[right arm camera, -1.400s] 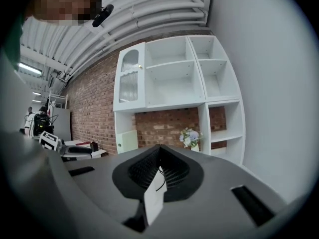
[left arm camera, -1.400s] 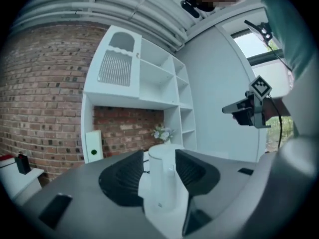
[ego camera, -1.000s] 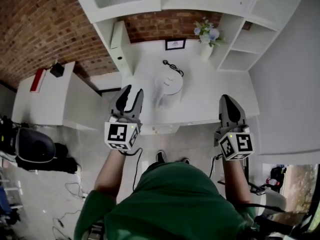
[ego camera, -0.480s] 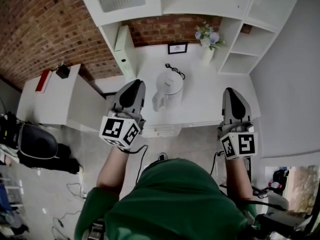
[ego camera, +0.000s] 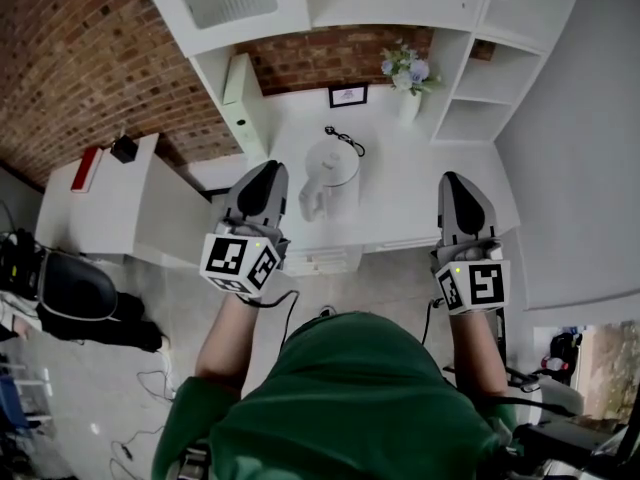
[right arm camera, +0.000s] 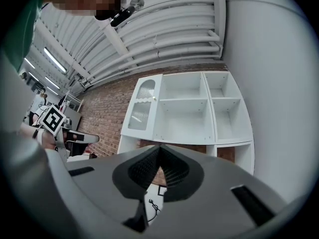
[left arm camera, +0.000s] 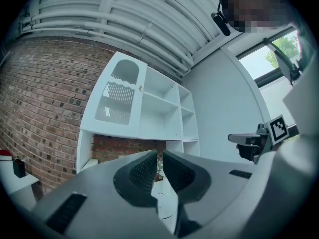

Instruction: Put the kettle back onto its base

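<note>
On the counter (ego camera: 415,193), white kettle (ego camera: 330,173), left hand-held gripper (ego camera: 268,175) and right hand-held gripper (ego camera: 456,184) clenched, empty

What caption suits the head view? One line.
Left gripper and right gripper, both shut and empty, hover short of the white kettle on the counter.

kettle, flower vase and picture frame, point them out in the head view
kettle (ego camera: 331,166): head view, on its lid.
flower vase (ego camera: 409,105): head view, on the vase's white body.
picture frame (ego camera: 347,96): head view, on the middle of the frame.
</note>
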